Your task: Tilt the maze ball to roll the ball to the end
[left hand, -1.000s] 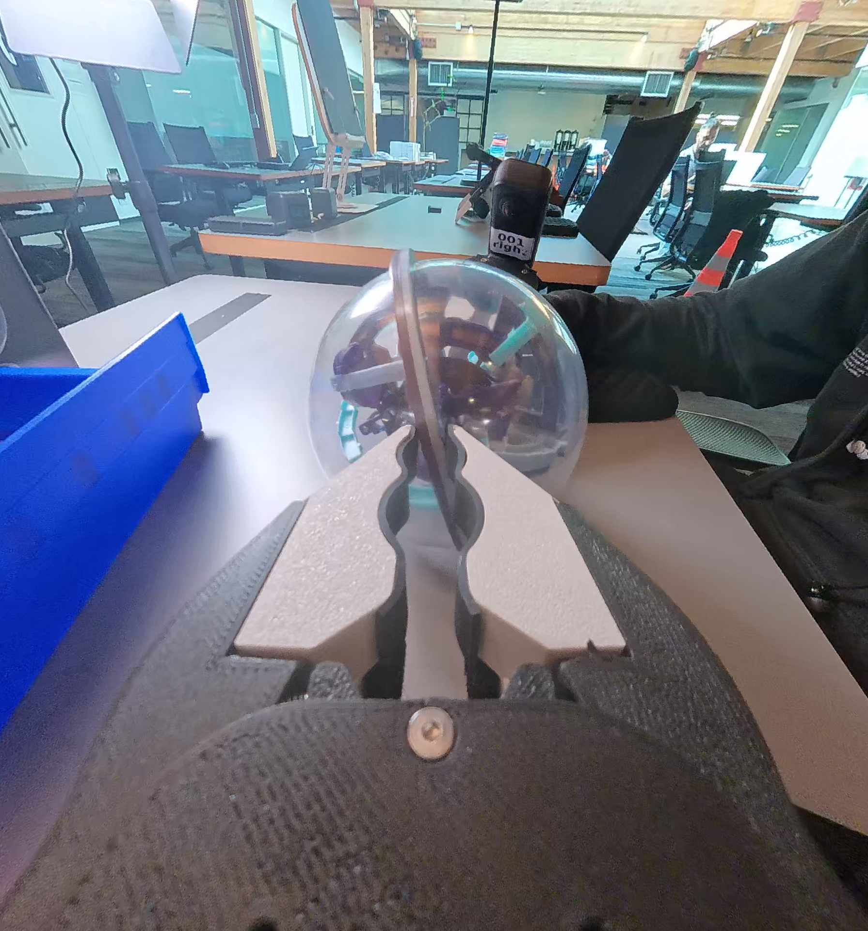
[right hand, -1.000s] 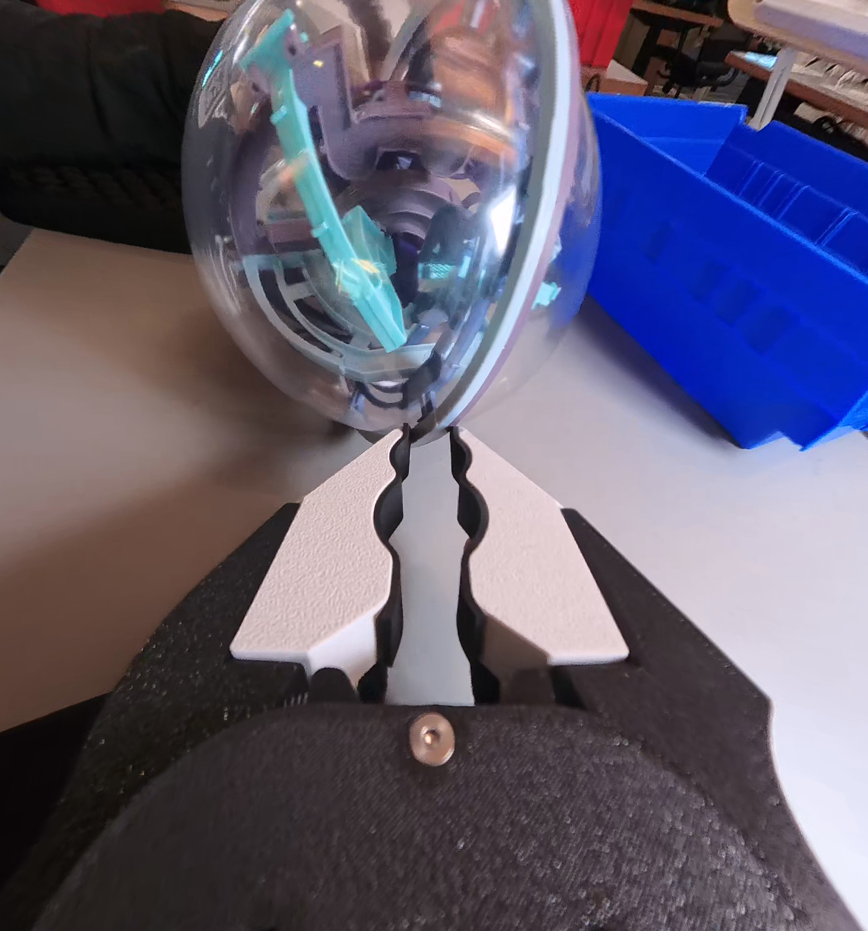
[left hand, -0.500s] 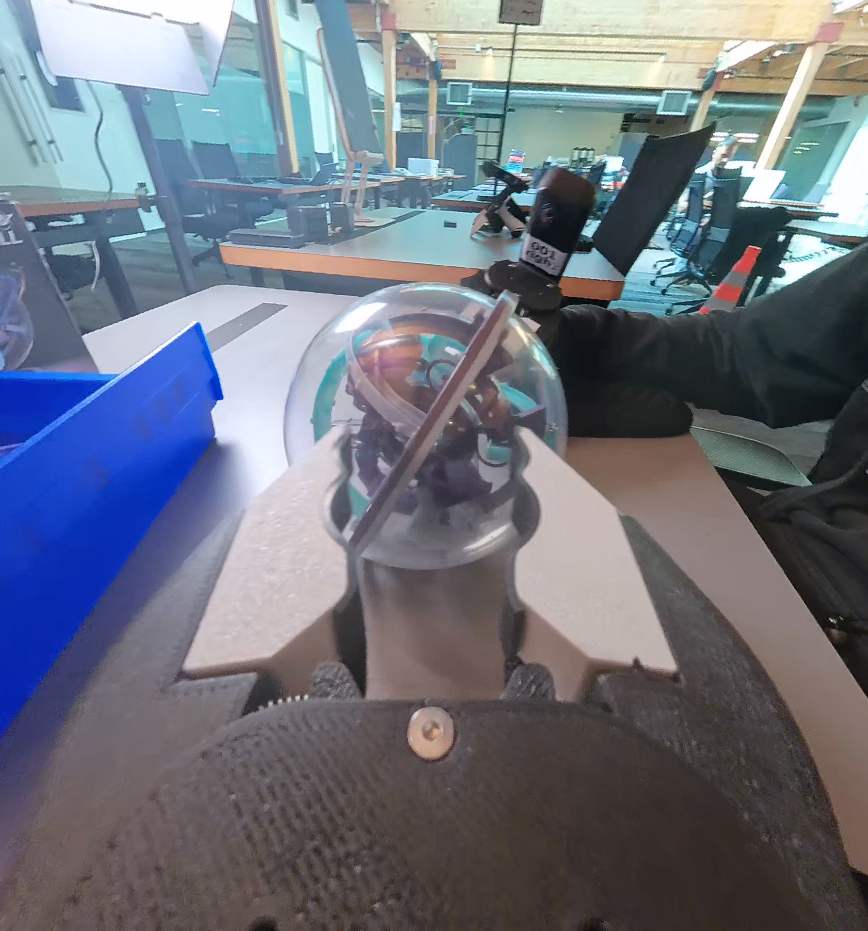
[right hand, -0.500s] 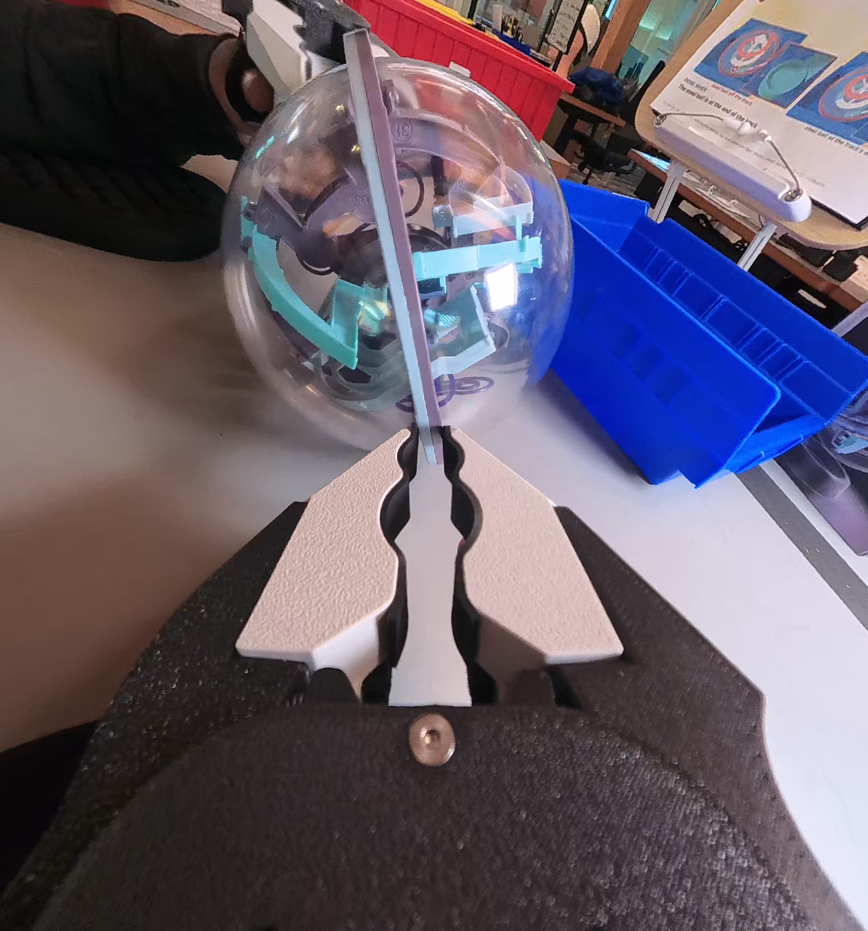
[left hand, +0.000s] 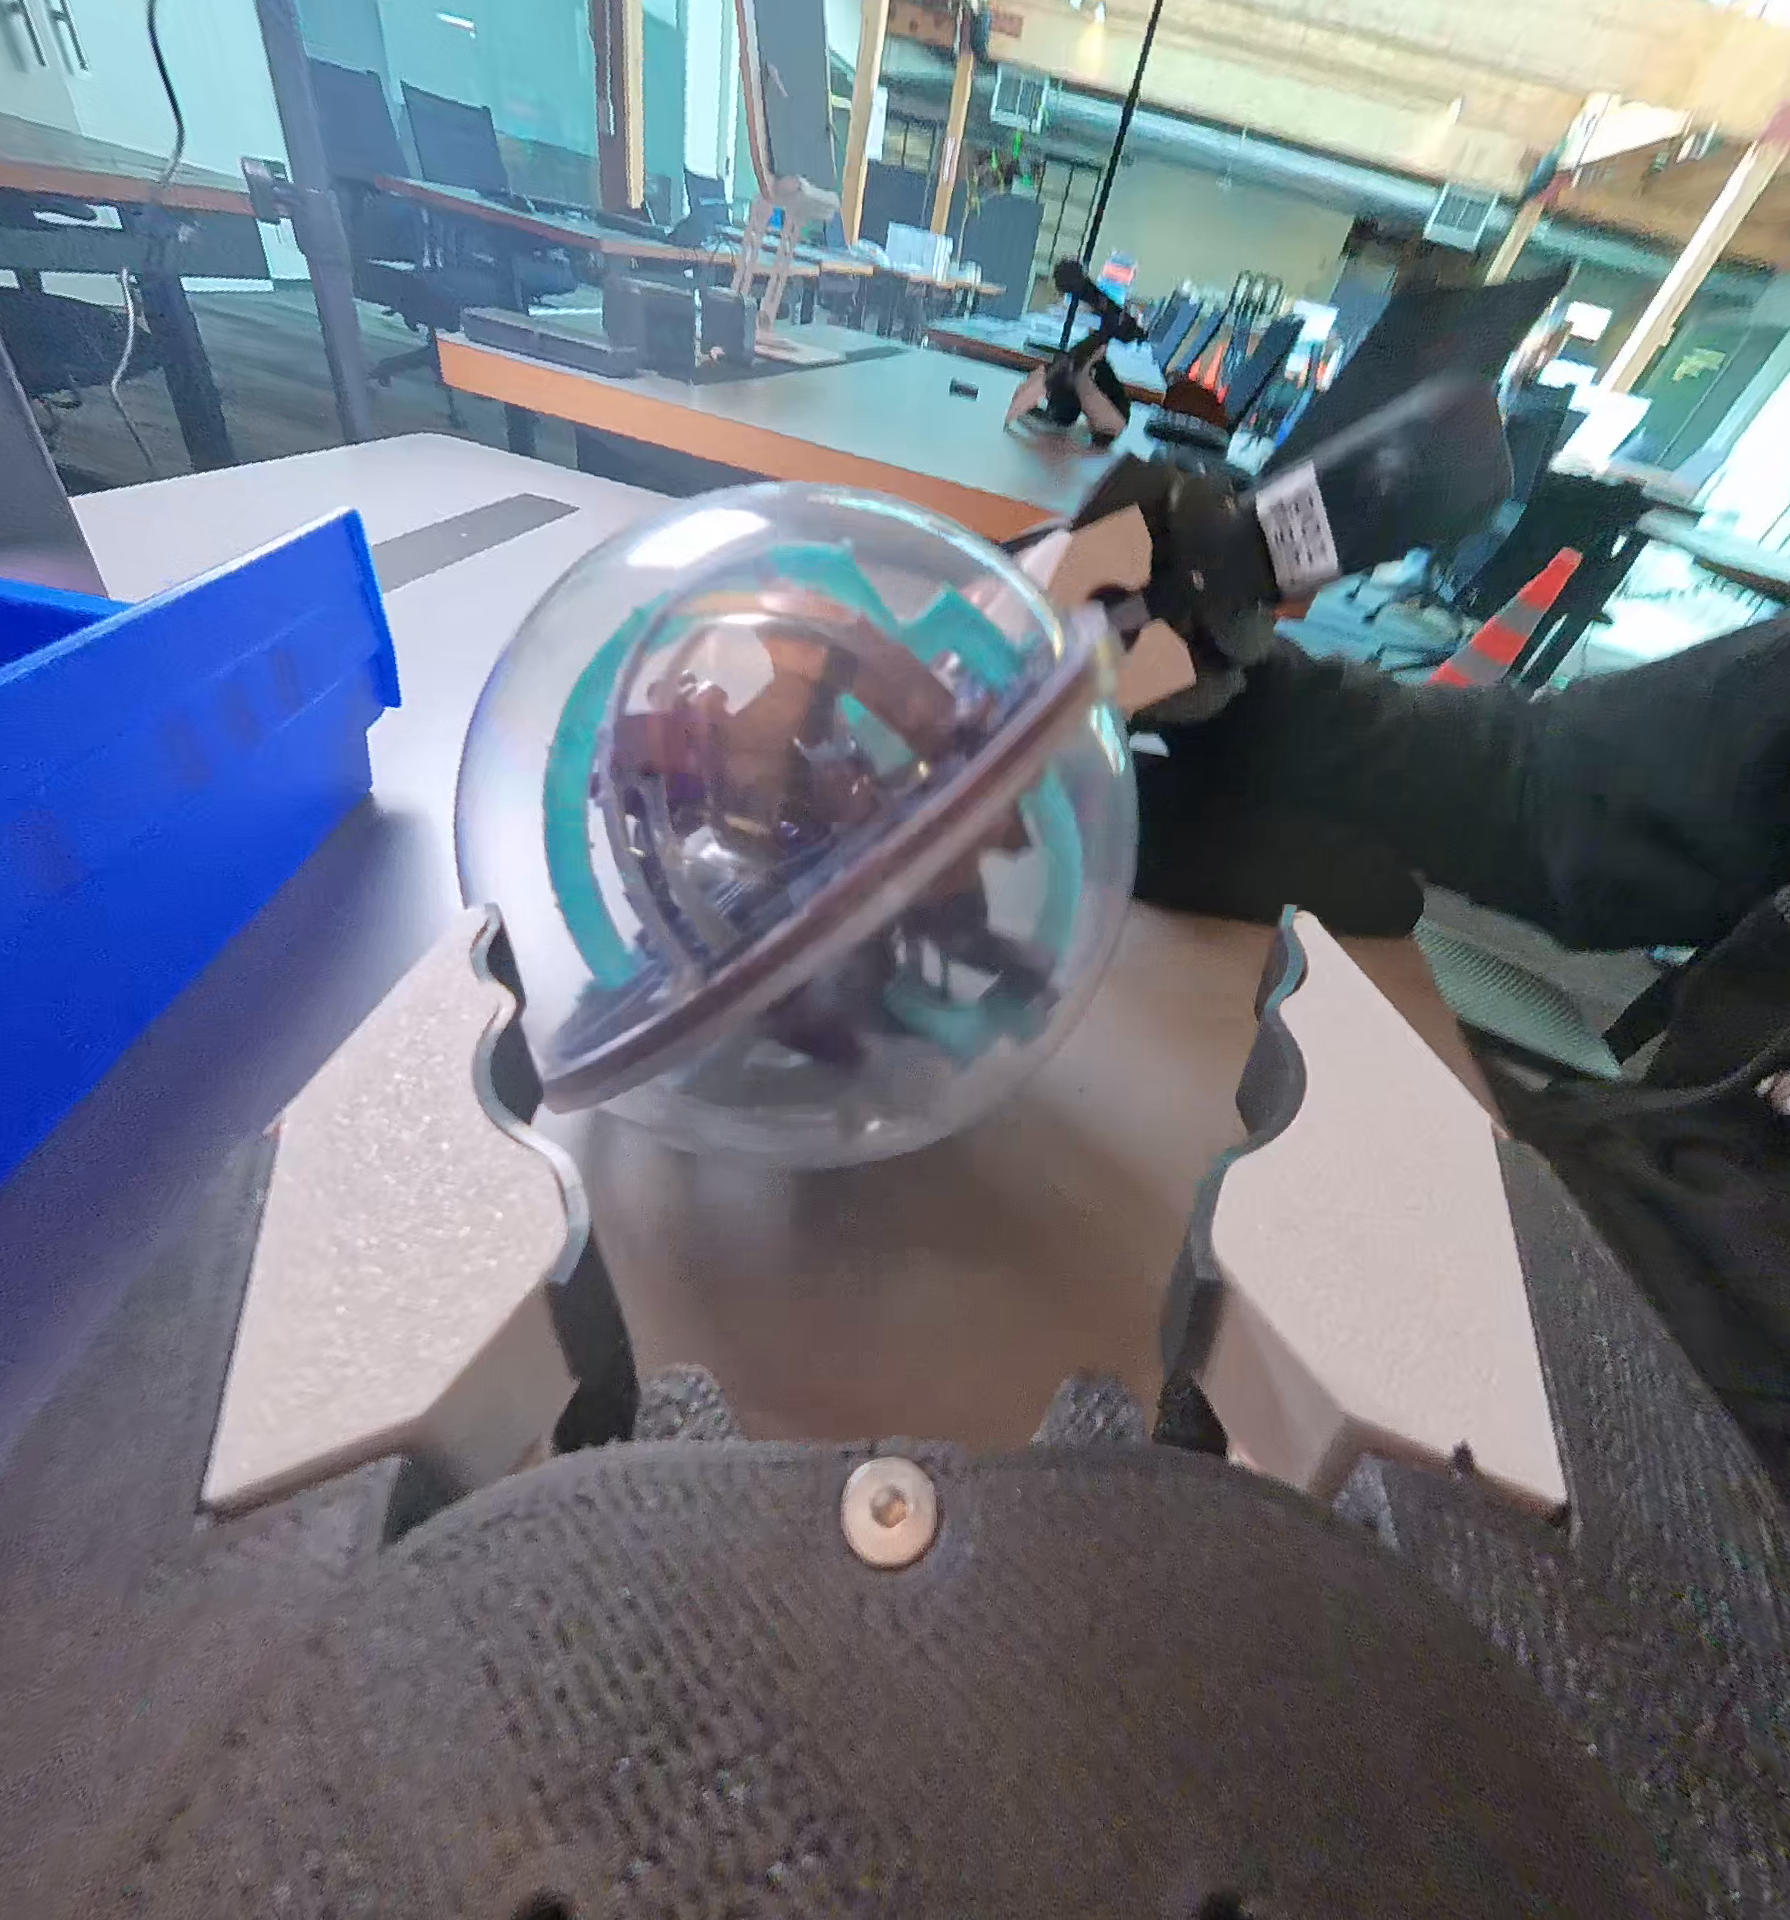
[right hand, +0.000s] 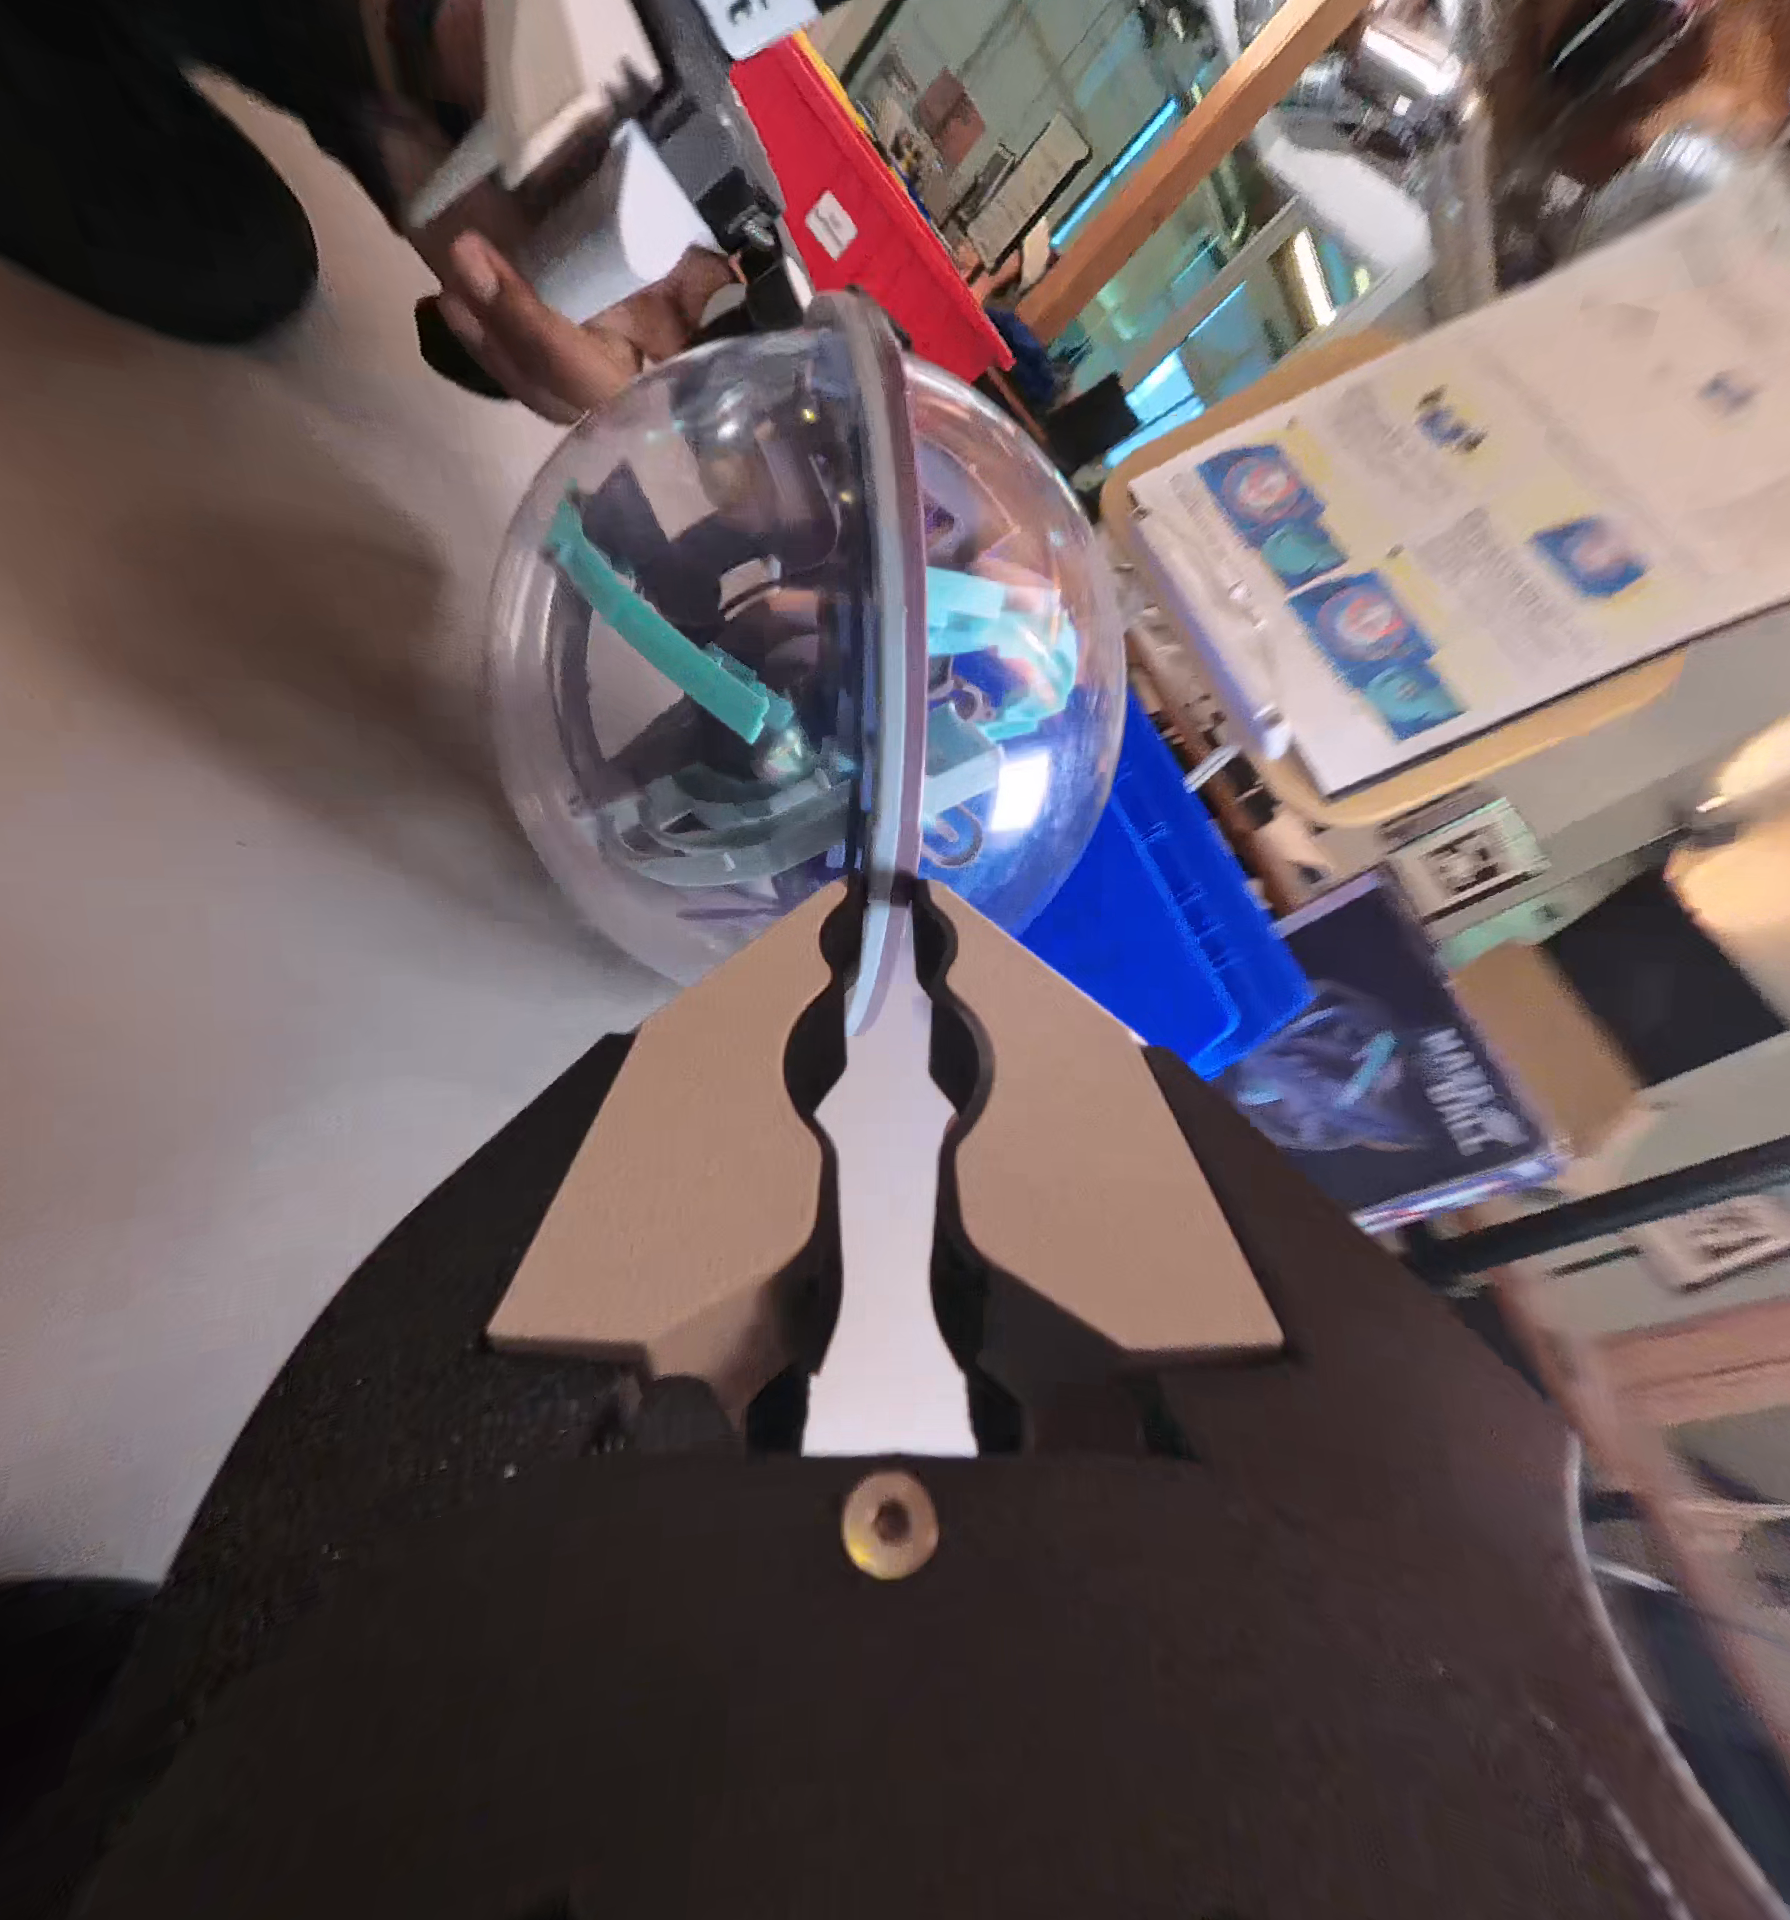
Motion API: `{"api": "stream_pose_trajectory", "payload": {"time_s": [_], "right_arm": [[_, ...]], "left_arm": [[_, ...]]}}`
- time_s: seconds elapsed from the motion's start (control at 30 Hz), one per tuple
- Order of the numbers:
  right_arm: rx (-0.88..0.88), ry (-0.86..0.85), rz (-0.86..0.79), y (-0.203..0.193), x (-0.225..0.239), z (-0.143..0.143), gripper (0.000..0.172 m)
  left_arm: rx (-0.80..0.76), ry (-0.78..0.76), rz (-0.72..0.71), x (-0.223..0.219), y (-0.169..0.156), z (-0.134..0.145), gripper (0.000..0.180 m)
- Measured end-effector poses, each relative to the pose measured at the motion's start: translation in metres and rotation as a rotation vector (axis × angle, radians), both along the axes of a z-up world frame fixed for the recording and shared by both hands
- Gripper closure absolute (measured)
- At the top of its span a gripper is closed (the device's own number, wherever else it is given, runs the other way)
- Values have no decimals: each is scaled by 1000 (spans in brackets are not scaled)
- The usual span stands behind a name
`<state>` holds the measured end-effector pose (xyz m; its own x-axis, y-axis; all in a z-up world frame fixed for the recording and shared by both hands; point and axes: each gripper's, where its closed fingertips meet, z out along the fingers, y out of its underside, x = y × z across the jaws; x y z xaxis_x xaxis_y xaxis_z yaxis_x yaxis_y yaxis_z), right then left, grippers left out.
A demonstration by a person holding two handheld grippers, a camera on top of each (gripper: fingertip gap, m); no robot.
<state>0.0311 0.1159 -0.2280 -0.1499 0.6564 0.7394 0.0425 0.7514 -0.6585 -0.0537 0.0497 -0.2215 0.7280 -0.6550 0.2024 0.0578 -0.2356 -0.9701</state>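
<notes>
The maze ball (left hand: 797,821) is a clear sphere with teal and purple tracks inside and a flat rim around its middle. In the left wrist view it sits between my left gripper's (left hand: 886,935) wide-open fingers, which do not press on it. My right gripper (right hand: 886,899) is shut on the ball's rim (right hand: 886,665), and the ball (right hand: 808,675) tilts with it. The right gripper also shows in the left wrist view (left hand: 1109,623), holding the rim at the ball's upper right. I cannot pick out the small ball inside the maze.
A blue bin (left hand: 132,821) stands left of the ball and shows behind it in the right wrist view (right hand: 1151,914). The grey table (left hand: 922,1247) lies under the ball. A dark-sleeved arm (left hand: 1493,790) reaches in from the right. A printed sheet on a board (right hand: 1493,540) stands behind.
My left gripper let go of the ball's rim and opened wide. My right gripper kept its hold on the rim and rolled, turning the ball so the rim now runs diagonally.
</notes>
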Motion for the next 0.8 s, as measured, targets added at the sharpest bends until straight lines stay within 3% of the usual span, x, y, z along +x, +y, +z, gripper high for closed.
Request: {"api": "stream_pose_trajectory", "payload": {"time_s": [0.13,0.47,0.67,0.8], "right_arm": [[217,43,-22,-12,-2,4,165],[277,47,-2,-22,1,3,165],[156,-3,139,-55,8,1,153],[-203,81,203,-53,16,34,123]], "left_arm": [[-49,-99,24,-4,6,2,41],[-33,-24,85,-7,14,-7,55],[-44,-118,17,-5,4,4,43],[-90,-145,-8,2,4,-1,36]]}}
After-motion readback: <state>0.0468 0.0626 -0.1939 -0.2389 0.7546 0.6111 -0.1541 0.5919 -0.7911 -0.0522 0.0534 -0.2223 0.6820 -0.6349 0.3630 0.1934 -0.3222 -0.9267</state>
